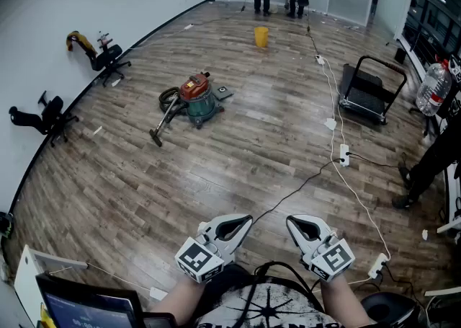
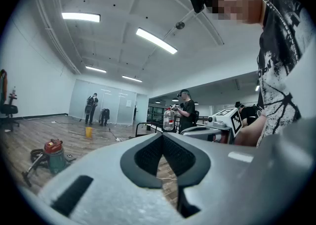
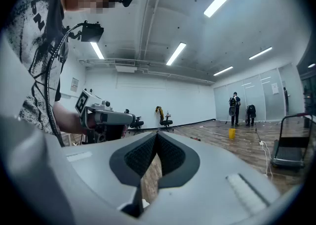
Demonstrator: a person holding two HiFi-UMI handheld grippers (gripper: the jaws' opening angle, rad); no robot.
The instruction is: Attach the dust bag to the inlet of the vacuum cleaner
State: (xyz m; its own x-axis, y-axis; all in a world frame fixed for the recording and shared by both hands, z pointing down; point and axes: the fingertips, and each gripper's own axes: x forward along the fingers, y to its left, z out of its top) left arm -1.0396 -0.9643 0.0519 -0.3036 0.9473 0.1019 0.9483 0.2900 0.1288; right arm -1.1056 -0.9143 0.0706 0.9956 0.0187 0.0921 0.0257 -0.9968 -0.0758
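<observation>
Standing well back from the vacuum cleaner (image 1: 197, 100), I hold my left tongs (image 1: 243, 221) and right tongs (image 1: 294, 223) level before me, both closed together with nothing between them. The vacuum cleaner sits out on the floor (image 1: 238, 153), toward its left edge, with its hose (image 1: 164, 116) trailing nearer me. I see no dust bag in any view, so I could walk over with nothing to fit. A black cable (image 1: 299, 189) and a power strip (image 1: 344, 153) lie near my path; stepping carelessly, I might trip or tug a plug.
</observation>
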